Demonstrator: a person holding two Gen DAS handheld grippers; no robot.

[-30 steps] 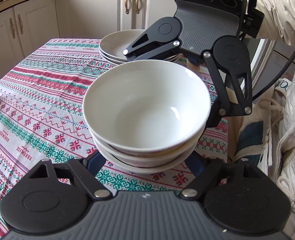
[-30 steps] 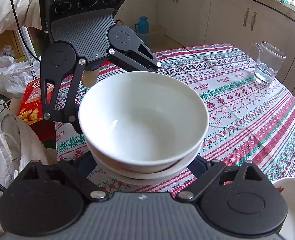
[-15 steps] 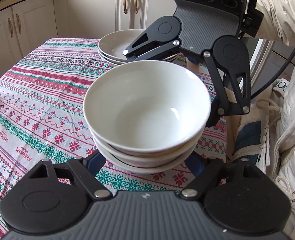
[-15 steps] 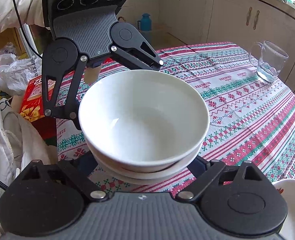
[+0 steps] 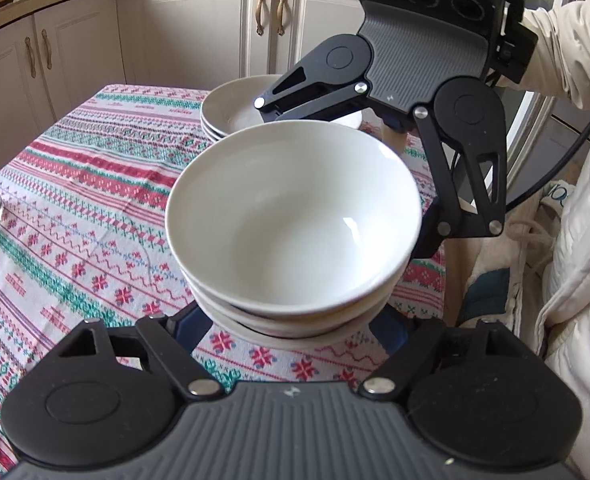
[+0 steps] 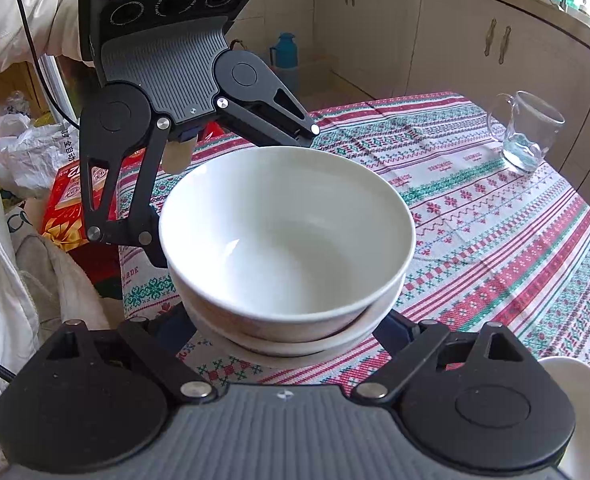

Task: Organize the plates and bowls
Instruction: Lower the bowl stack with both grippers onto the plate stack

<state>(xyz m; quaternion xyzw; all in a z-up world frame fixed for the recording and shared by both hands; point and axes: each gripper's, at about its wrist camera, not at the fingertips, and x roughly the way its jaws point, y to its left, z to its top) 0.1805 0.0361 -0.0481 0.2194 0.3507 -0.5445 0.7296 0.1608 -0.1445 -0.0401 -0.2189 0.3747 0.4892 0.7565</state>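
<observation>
Sitting btwn hand-held gripper [image 5: 291,320] fingers, bowl stack [image 5: 293,220]

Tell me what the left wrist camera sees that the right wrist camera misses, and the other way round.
Only the left wrist view shows the stack of grey shallow plates at the far end of the table. Only the right wrist view shows the whole clear glass mug, the blue thermos flask on the floor and the red printed box. Both show the stack of white ceramic bowls on the red and green patterned tablecloth, with the left tool and the right tool set around the stack from opposite sides.
</observation>
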